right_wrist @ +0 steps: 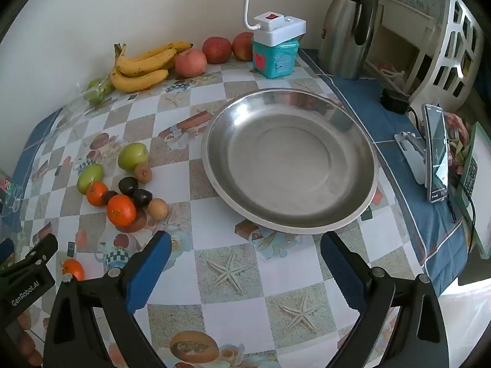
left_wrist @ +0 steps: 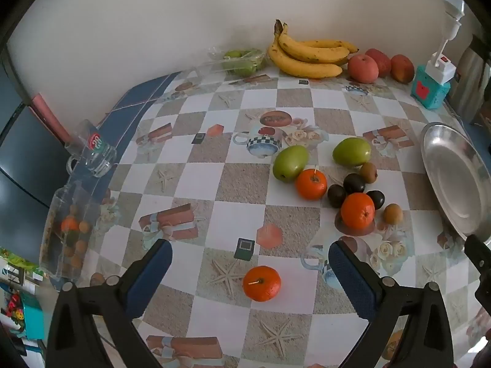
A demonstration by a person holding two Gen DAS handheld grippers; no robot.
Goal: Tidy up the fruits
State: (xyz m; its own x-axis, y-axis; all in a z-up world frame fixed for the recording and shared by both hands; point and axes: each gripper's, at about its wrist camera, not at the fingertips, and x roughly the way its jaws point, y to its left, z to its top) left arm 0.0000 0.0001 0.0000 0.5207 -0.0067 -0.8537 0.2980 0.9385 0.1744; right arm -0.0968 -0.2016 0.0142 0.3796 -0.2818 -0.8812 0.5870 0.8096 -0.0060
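Nearest, the left claw hangs released above a lone orange on the counter; the right claw is likewise spread wide and empty. Beyond lie mixed small fruits beside the empty steel dish. Bananas and apples line the wall.

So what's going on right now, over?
Left gripper and right gripper open, empty. Lone orange between left's fingers, untouched. Steel plate bare, other fruit loose beside it. Nothing blocking.
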